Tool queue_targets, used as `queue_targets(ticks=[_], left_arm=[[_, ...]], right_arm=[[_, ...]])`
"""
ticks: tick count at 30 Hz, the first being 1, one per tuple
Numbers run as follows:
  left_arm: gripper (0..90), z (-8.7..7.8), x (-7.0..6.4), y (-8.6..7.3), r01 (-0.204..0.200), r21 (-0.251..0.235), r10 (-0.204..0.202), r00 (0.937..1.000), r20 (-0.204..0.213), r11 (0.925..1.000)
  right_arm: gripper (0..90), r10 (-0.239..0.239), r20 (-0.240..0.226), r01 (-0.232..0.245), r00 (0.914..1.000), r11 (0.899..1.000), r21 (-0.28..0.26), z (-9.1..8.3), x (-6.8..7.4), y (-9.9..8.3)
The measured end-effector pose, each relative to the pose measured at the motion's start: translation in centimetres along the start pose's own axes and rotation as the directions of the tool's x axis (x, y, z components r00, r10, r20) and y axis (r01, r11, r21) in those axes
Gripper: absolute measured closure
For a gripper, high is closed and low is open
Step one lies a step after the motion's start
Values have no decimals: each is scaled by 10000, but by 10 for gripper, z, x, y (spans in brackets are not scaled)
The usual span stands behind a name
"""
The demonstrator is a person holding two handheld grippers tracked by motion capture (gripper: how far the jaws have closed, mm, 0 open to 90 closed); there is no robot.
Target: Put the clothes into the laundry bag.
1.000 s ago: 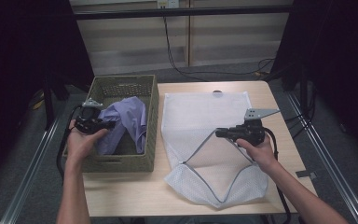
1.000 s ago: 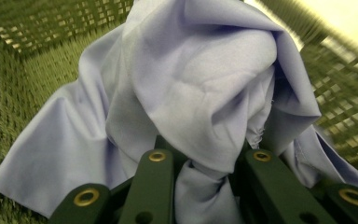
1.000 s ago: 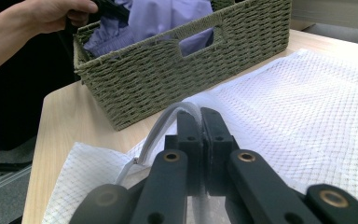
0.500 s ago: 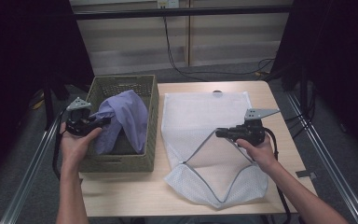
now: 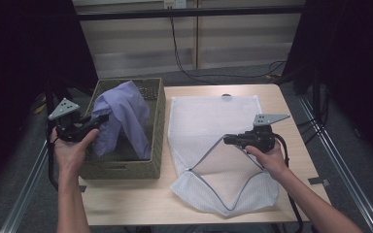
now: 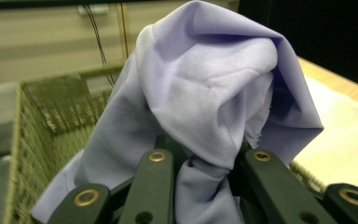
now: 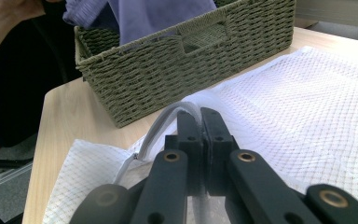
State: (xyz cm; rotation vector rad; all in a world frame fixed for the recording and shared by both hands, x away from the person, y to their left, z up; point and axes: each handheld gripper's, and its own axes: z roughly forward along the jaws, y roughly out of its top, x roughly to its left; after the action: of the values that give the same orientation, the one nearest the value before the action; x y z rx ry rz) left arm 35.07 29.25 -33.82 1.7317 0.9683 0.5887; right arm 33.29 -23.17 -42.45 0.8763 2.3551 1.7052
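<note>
High view shows the left tongs clenched on a soft lilac cloth garment, which hangs in folds above and partly inside the olive-green woven rectangular basket at the left of the pale wooden table; its lower hem trails down into the basket. Left gripper view confirms the hold: a bunched fold of the lilac garment is pinched between the two black jaws, the rest draping over them. The right tongs are shut on the grey-edged rim of the white mesh laundry bag, which lies flat on the table just beside the basket, and they lift that rim so the mouth gapes toward the person. Right gripper view shows the jaws pressed together on the bag's zip edge. The step in hand looks to be carrying the garment from basket to bag. To do it well, raise the cloth until its trailing hem clears the basket wall, so nothing snags on the weave. Hold the bag's rim high and steady, so the opening stays wide. Lead the hanging end into the mouth first, then lower the rest well inside before letting go.
</note>
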Motion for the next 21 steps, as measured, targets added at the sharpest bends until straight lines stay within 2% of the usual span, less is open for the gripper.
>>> queue_targets(ticks=[2, 3, 12, 16, 21], left_arm=[[790, -5, -2, 4, -79, -251, 78, 10000, -55, 9997], [791, -9, -3, 7, -49, -523, 48, 10000, -14, 9986], [791, -17, -7, 13, -225, -1025, 212, 9997, -133, 9945], [790, -24, -11, 19, -308, -1390, 282, 9994, -207, 9898], [790, -33, -13, 23, -312, -1829, 302, 9995, -82, 9826]], right_arm=[[881, 3, 0, -3, 10000, 10000, -5, 0, 0, 0], [881, -13, -6, 13, 10000, 10000, -5, 0, 0, 0], [881, 4, 4, -4, 10000, 10000, -27, 0, 0, 0], [881, 12, -8, -12, 10000, 10000, -32, 0, 0, 0], [881, -3, 3, 3, 10000, 10000, -63, -1, 0, 1]])
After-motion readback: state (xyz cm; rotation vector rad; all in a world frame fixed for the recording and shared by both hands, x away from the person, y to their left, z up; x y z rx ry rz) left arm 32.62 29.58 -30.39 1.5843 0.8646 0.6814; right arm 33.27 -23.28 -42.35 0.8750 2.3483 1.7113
